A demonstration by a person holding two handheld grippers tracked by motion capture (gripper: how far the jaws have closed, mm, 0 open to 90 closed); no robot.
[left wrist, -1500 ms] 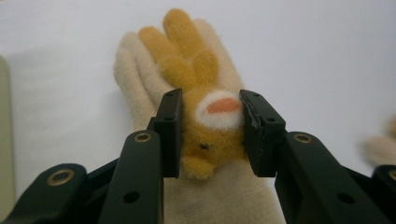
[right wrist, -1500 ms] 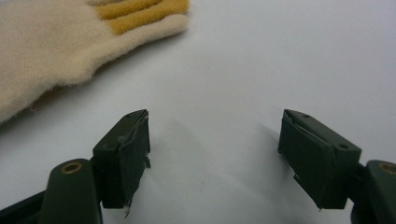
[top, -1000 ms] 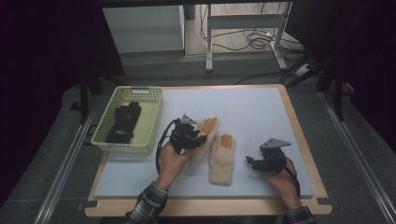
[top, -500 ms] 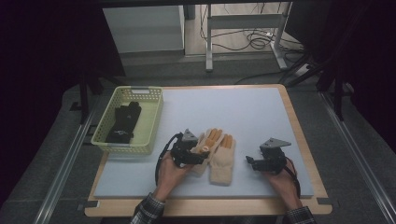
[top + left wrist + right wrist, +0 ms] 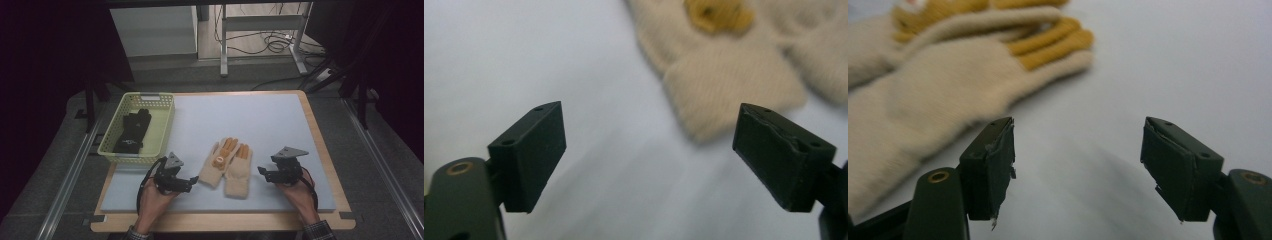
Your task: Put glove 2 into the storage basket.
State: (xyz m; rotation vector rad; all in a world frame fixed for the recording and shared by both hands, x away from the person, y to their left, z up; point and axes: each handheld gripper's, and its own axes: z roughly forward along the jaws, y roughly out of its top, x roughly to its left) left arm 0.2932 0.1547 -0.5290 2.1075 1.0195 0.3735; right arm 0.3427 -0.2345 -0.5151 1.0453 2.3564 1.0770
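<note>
Pale blue matting is spreading under my left gripper point(image 5: 192, 180), whose jaws have just been opening on nothing, and my right gripper point(image 5: 261, 171), gaping too; between them 2 knit gloves point(image 5: 227, 162) are lying overlapped, soft, light, limp, best pinched at the cuff.

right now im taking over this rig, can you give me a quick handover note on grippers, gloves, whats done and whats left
Left gripper: open, its jaws have just been opening, nothing between them; it sits just left of the glove cuffs.
Right gripper: open, empty, just right of the gloves.
Pair of beige knit gloves with yellow fingers: lying side by side mid-mat, overlapping, released.
Black glove: inside the pale green plastic basket.
Probably left: moving the beige pair into the basket.
</note>
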